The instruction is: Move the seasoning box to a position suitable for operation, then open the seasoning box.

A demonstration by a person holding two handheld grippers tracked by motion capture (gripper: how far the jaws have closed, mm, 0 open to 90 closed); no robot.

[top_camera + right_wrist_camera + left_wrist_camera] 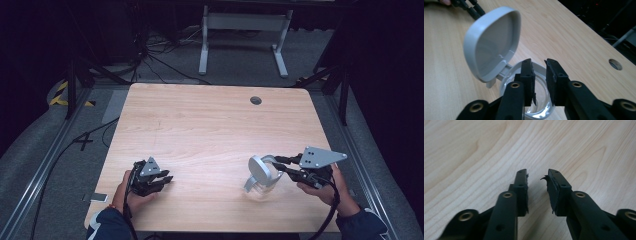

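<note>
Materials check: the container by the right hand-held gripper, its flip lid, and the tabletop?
Container: clear, glossy, likely plastic; the wood grain shows through its wall. Flip lid: opaque light grey, smooth satin, moulded hinge, probably plastic. Tabletop: pale wood grain, matte; whether laminate or real wood cannot be told.

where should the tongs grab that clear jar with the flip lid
Probably the rim of the clear jar, on the side away from the hinge. The grey lid stands open and tilted up, blocking the hinge side. The right tongs already straddle that rim from above, one jaw inside, slightly apart.
</note>
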